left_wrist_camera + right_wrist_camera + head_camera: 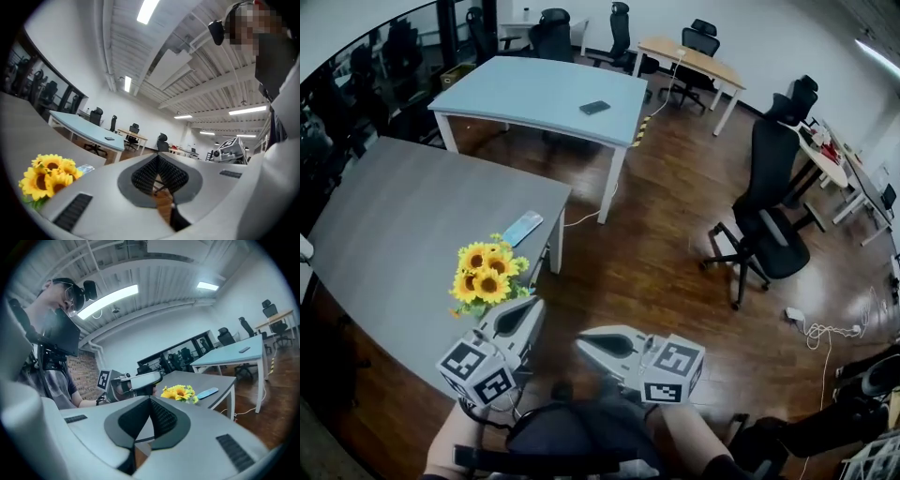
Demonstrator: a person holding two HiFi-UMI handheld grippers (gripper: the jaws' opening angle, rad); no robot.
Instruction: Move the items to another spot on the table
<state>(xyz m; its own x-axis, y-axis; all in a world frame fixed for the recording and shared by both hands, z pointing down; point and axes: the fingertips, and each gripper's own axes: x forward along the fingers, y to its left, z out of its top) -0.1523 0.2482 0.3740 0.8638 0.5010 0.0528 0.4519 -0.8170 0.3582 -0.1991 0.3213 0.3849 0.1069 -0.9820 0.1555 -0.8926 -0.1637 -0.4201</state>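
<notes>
A bunch of yellow sunflowers [487, 272] stands near the front right corner of the grey table [403, 225]. A light blue flat packet [522, 228] lies just beyond it by the table's edge. My left gripper [535, 306] hovers shut and empty right beside the flowers, off the table's corner. My right gripper [581, 345] is also shut and empty, a little to the right over the floor. In the left gripper view the sunflowers [47, 176] sit low at the left. The right gripper view shows the sunflowers [179, 392], the packet [207, 393] and the left gripper [136, 379].
A light blue table [544, 94] with a dark phone [594, 107] stands behind. A black office chair [769, 216] is on the wooden floor at the right, with cables [816, 330] beyond it. More desks and chairs line the back wall.
</notes>
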